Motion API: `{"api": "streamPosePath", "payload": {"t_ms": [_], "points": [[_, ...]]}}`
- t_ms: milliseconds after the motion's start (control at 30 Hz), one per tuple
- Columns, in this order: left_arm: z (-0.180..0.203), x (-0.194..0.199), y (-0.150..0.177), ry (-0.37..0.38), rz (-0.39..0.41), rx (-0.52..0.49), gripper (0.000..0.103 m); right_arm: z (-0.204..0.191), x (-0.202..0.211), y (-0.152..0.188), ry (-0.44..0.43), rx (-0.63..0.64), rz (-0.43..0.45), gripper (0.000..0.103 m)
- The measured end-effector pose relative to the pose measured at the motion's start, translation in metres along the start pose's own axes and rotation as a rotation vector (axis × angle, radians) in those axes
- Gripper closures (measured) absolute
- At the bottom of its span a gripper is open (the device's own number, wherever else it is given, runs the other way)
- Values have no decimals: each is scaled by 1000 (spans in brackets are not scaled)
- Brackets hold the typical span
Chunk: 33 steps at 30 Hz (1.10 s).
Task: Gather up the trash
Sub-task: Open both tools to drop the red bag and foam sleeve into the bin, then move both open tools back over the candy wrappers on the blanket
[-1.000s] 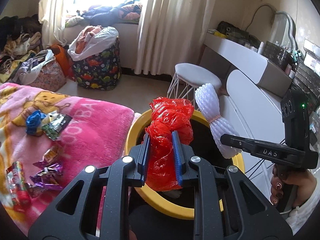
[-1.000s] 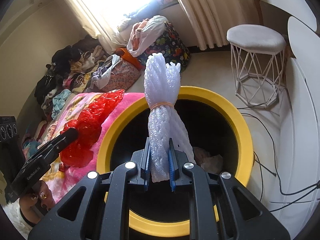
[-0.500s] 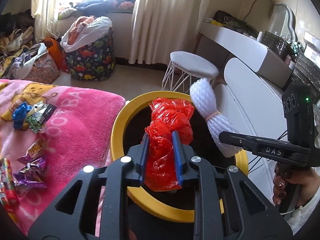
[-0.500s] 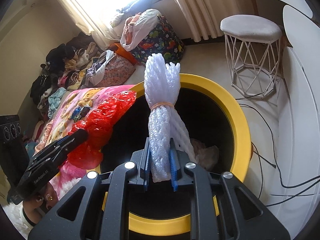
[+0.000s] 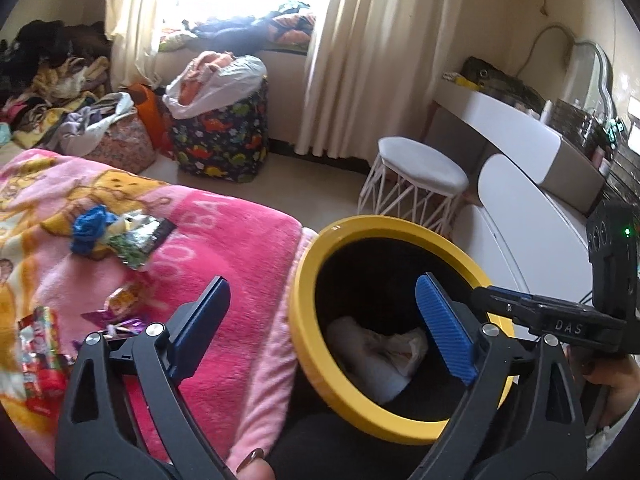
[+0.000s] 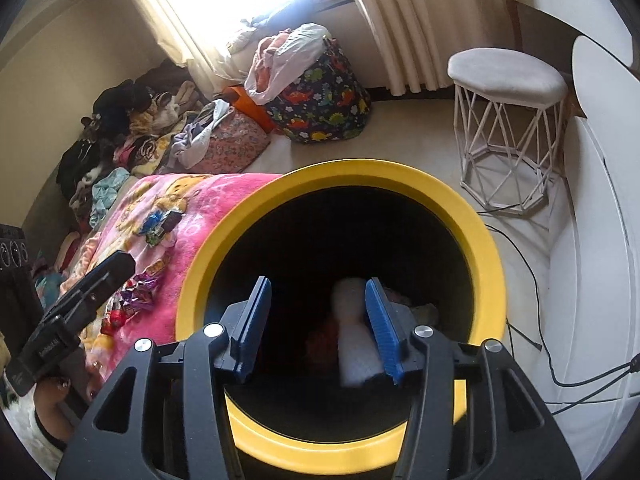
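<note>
bin (image 6: 486,240) with the yellow rim sits right beside the pink blanket (image 5: 224,240), and the white foam netting (image 6: 354,332) and red bag (image 6: 320,340) are both down inside it now. half a second ago i had each one clamped over the opening, so that's the drop done. my left gripper (image 5: 322,328) is spread wide with nothing in it, and the right gripper (image 6: 318,328) is parted over the bin mouth, empty too. i'd say next up is the wrappers (image 5: 120,236) on the blanket: swing left, come down on the blue and foil bits, pinch gently since they're crinkly and light.
</note>
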<state>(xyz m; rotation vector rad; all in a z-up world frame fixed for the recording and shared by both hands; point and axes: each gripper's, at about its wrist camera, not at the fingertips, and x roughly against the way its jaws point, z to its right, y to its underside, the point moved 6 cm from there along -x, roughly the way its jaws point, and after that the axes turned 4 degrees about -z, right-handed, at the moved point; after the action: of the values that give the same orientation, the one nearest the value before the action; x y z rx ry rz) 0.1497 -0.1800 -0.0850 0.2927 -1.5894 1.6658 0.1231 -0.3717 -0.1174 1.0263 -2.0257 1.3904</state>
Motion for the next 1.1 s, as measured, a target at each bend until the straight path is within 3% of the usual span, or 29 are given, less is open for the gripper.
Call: {"api": "streamPosePath", "payload": {"t_ms": [333, 1100], "points": [[-27, 26, -11, -49, 65, 49, 11, -36, 8, -12, -27, 77, 51, 53], [-91, 78, -21, -189, 193, 116, 11, -130, 4, -32, -114, 248, 127, 42]]}}
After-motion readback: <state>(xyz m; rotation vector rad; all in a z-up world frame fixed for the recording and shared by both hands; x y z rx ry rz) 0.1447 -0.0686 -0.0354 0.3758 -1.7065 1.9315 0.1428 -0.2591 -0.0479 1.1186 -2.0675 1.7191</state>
